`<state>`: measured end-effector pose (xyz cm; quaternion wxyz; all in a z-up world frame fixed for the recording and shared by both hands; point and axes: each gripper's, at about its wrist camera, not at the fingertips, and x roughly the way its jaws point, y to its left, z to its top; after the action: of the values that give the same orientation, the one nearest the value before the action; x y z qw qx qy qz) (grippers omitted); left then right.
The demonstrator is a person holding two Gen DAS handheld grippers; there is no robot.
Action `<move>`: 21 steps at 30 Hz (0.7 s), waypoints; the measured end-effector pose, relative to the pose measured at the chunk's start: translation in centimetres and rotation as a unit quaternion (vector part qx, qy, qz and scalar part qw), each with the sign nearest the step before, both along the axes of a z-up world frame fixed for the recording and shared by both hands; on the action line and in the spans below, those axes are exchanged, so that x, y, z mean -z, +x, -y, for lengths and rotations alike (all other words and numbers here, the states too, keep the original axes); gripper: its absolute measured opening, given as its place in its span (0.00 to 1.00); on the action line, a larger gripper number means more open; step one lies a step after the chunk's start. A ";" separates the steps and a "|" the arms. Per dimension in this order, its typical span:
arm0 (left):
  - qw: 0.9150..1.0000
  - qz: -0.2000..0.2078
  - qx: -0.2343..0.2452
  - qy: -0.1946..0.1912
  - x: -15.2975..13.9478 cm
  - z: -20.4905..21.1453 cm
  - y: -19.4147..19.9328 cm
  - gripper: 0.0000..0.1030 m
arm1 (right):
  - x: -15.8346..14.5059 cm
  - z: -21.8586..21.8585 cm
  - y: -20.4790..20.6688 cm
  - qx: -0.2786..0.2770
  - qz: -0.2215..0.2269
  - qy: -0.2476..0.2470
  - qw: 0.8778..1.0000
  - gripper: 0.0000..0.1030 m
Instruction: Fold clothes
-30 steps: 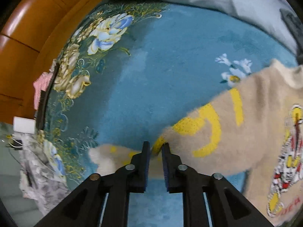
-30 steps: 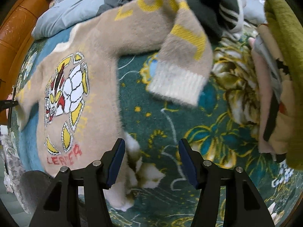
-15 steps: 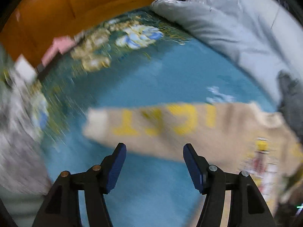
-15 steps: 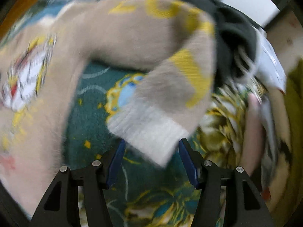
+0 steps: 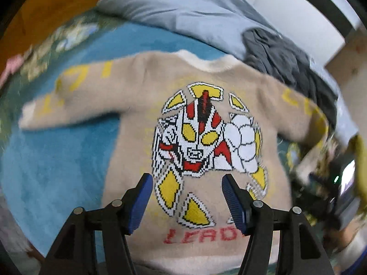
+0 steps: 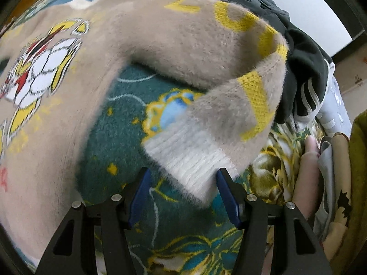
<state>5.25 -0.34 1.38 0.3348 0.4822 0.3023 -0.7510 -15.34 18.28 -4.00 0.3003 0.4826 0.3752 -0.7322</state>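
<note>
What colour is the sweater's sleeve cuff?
White, ribbed cuff on the beige sweater; clearest in the right wrist view.

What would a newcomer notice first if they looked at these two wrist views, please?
The beige sweater spread on the blue floral blanket, its red, white and yellow masked-hero graphic just ahead of the open left gripper. Its white-cuffed sleeve lies folded back before the open right gripper.

Even indoor light, no glare; left view motion-blurred at edges, right sharper w/ heavy fisheye bending.
</note>
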 end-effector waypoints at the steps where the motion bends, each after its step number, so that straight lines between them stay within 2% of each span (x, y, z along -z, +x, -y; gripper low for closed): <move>1: 1.000 0.009 -0.002 0.002 0.3 0.1 -0.2 0.64 | -0.1 0.0 -0.3 0.014 0.002 -0.005 1.000 0.58; 2: 1.000 0.017 -0.006 0.007 0.5 0.3 -0.3 0.64 | -0.3 0.1 -0.6 0.026 0.003 -0.009 1.000 0.54; 3: 1.000 0.024 -0.009 0.011 0.8 0.6 -0.4 0.64 | -0.5 0.1 -0.8 0.038 0.003 -0.012 0.999 0.45; 5: 0.999 0.036 -0.023 0.019 1.3 0.7 0.0 0.64 | -1.0 0.1 -1.4 0.062 0.012 -0.024 0.998 0.24; 6: 0.999 0.040 -0.029 0.023 1.5 0.8 0.1 0.64 | -1.4 -0.1 -1.7 0.074 0.022 -0.033 0.996 0.08; 9: 0.998 0.043 -0.038 0.034 1.9 1.1 0.5 0.64 | -3.1 -1.2 -3.2 0.119 0.070 -0.081 0.987 0.07; 13: 0.997 0.042 -0.042 0.040 2.1 1.1 0.8 0.64 | -7.4 -2.3 -4.1 0.135 0.113 -0.169 0.970 0.06; 16: 0.998 0.037 -0.038 0.036 1.9 0.9 0.8 0.64 | -10.6 -3.0 -4.8 0.146 0.145 -0.234 0.950 0.06; 19: 0.998 0.028 -0.040 0.039 1.8 1.0 1.1 0.64 | -13.9 -3.8 -5.4 0.156 0.175 -0.298 0.925 0.06; 21: 0.998 0.017 -0.047 0.045 1.6 1.1 1.6 0.64 | -16.2 -3.5 -3.9 0.135 0.192 -0.322 0.917 0.06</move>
<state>6.88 -1.45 -0.24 0.3522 0.4947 0.3527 -0.7119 -19.24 21.83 12.17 0.4037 0.5370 -0.0149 -0.7406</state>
